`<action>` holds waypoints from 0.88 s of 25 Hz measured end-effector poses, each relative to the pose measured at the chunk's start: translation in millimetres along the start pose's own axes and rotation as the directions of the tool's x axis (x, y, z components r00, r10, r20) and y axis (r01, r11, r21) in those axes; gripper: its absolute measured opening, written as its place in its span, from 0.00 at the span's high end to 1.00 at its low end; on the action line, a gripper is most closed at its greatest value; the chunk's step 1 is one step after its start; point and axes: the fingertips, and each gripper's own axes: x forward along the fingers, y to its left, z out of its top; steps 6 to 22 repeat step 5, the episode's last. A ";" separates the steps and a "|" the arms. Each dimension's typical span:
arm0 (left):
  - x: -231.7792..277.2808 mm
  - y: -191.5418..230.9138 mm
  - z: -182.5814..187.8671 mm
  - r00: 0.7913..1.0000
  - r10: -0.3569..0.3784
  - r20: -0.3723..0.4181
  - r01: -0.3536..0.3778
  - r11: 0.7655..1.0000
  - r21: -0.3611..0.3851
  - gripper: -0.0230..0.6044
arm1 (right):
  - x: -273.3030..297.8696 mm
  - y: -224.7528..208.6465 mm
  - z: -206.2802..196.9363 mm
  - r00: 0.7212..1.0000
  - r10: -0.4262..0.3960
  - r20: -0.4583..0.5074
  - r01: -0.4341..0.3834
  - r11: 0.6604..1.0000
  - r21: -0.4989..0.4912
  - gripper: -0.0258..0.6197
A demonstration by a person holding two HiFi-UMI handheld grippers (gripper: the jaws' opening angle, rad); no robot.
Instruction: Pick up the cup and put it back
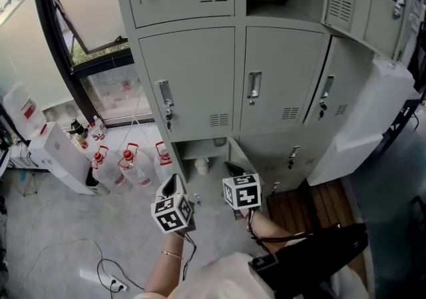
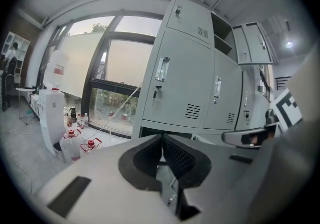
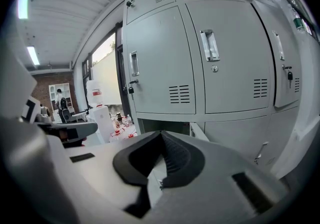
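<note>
Here, we held the left gripper (image 2: 161,140) and the right gripper (image 3: 161,138) shut and empty, facing the open bottom locker compartment (image 1: 188,152); the cup (image 1: 202,166) stood on its floor, presumably within straight reach.

- The right gripper (image 3: 161,135) has its jaws pressed together with nothing between them.
- Beyond them stand grey lockers (image 3: 165,63), whose upper doors are shut.
- A low compartment (image 3: 159,125) is open, and its door (image 3: 198,131) is swung out.
- At the left, red-capped bottles (image 3: 121,129) stand near a white box (image 3: 102,118).
- A person (image 3: 61,102) stands far back.
</note>
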 end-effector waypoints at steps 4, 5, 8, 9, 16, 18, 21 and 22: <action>-0.5 0.4 0.4 1.000 0.000 0.000 0.000 1.000 0.005 0.94 | -1.4 0.2 -0.9 1.000 -0.003 0.009 0.003 1.000 0.007 0.97; -0.9 0.7 0.2 1.000 0.000 -0.001 0.000 1.000 0.007 0.94 | -1.8 0.6 -1.3 1.000 -0.003 0.011 0.003 1.000 0.008 0.97; -0.9 0.7 0.2 1.000 0.000 -0.001 0.000 1.000 0.007 0.94 | -1.8 0.6 -1.3 1.000 -0.003 0.011 0.003 1.000 0.008 0.97; -0.9 0.7 0.2 1.000 0.000 -0.001 0.000 1.000 0.007 0.94 | -1.8 0.6 -1.3 1.000 -0.003 0.011 0.003 1.000 0.008 0.97; -0.9 0.7 0.2 1.000 0.000 -0.001 0.000 1.000 0.007 0.94 | -1.8 0.6 -1.3 1.000 -0.003 0.011 0.003 1.000 0.008 0.97; -0.9 0.7 0.2 1.000 0.000 -0.001 0.000 1.000 0.007 0.94 | -1.8 0.6 -1.3 1.000 -0.003 0.011 0.003 1.000 0.008 0.97; -0.9 0.7 0.2 1.000 0.000 -0.001 0.000 1.000 0.007 0.94 | -1.8 0.6 -1.3 1.000 -0.003 0.011 0.003 1.000 0.008 0.97; -0.9 0.7 0.2 1.000 0.000 -0.001 0.000 1.000 0.007 0.94 | -1.8 0.6 -1.3 1.000 -0.003 0.011 0.003 1.000 0.008 0.97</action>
